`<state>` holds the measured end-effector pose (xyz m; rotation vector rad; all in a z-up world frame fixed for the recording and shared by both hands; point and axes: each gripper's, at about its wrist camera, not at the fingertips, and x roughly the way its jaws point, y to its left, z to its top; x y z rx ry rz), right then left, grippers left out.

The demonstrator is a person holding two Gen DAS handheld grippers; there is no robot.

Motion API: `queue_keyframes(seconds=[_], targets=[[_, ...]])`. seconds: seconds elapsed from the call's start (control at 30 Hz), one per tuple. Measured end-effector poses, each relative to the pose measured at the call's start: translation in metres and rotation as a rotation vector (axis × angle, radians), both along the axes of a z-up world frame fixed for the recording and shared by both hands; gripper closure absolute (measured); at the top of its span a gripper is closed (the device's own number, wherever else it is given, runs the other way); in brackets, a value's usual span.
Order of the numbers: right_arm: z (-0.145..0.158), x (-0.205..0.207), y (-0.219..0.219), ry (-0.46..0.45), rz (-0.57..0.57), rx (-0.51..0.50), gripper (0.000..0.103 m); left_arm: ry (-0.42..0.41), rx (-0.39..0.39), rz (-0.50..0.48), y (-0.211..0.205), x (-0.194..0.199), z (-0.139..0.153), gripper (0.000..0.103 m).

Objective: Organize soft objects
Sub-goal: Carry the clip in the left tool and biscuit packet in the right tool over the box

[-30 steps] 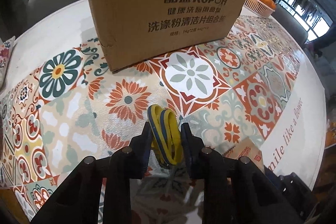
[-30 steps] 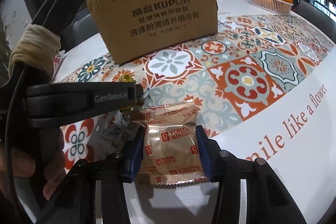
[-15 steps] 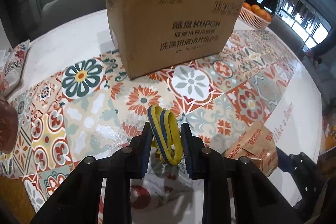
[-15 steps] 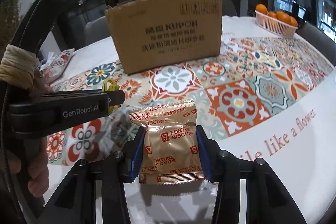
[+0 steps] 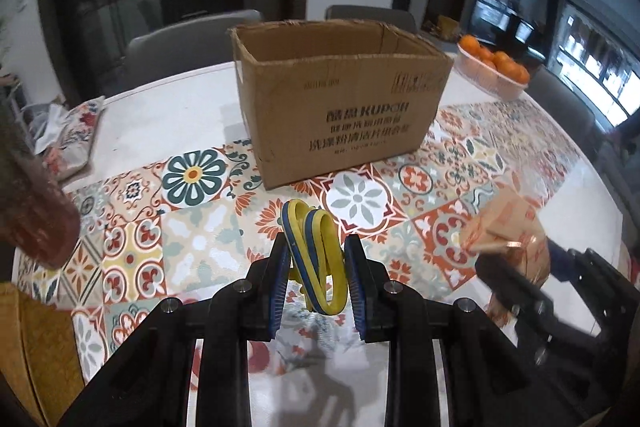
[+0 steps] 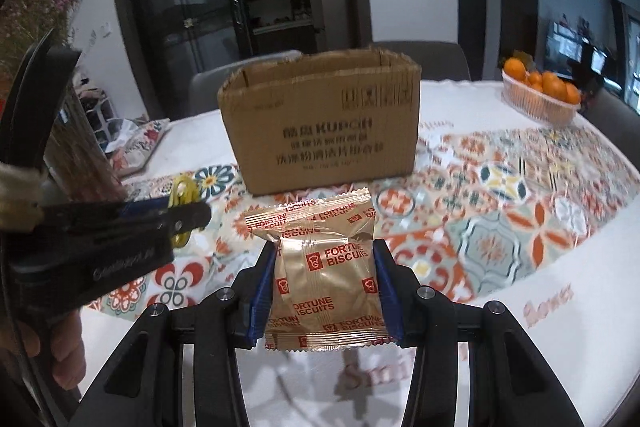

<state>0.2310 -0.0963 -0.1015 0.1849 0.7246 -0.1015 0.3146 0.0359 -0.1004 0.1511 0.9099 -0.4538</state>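
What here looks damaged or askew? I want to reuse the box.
The box has ragged top edges where the flaps were torn off, and its near left corner looks dented. It stands upright on the table. Nothing looks spilled.

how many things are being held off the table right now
2. A yellow and blue band is clamped in the left gripper, and a gold biscuit packet in the right gripper, both in front of the cardboard box. Anything inside the box is hidden.
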Motion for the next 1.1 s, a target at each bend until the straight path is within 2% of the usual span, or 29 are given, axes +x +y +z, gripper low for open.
queue_keyframes(seconds=[0.3, 0.6, 0.77, 0.93, 1.1], targets=[[0.036, 0.006, -0.041, -0.067, 0.112, 0.007, 0.056, -0.077, 0.000, 0.143, -0.019, -0.029, 0.033, 0.075], [0.060, 0.011, -0.069, -0.127, 0.211, 0.017, 0.056, -0.148, 0.025, 0.233, -0.048, -0.057, 0.058, 0.075], [0.073, 0.011, -0.084, -0.158, 0.251, 0.022, 0.056, -0.178, 0.008, 0.293, -0.058, -0.067, 0.072, 0.075], [0.084, 0.013, -0.097, -0.178, 0.272, 0.032, 0.056, -0.205, -0.008, 0.311, -0.064, -0.070, 0.085, 0.075], [0.094, 0.018, -0.103, -0.195, 0.256, 0.045, 0.056, -0.232, -0.015, 0.286, -0.069, -0.065, 0.096, 0.075]])
